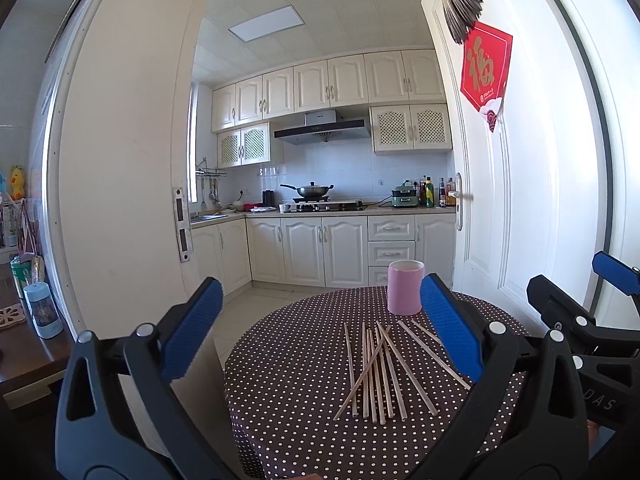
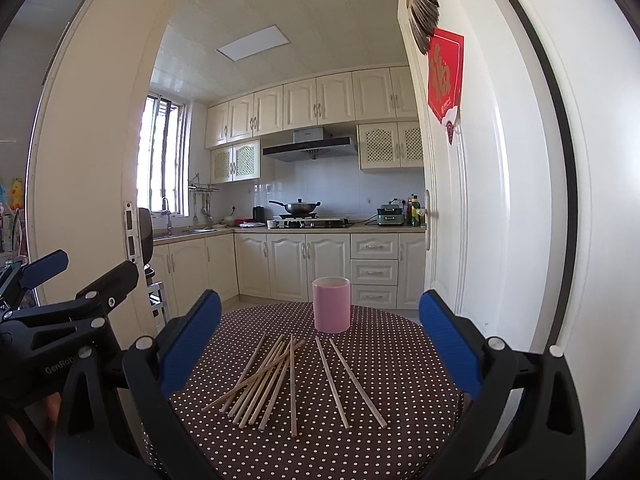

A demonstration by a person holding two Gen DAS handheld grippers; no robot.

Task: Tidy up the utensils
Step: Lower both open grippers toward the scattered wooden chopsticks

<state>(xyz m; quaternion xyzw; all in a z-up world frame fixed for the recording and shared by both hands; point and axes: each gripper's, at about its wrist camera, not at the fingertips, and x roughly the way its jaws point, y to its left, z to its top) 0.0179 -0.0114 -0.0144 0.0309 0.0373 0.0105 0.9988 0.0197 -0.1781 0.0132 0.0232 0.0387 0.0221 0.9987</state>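
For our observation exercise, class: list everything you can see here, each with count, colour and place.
chopsticks: about ten, pale wood, loose pile on the table, in front of the cup
cup: one, pink, upright at the table's far side
table: one, round, brown cloth with white dots
wok: one, dark, on the stove
range hood: one, dark, above the stove
red decoration: one, on the white door
left gripper: black, blue pads, open, above the table's near edge
right gripper: same, open
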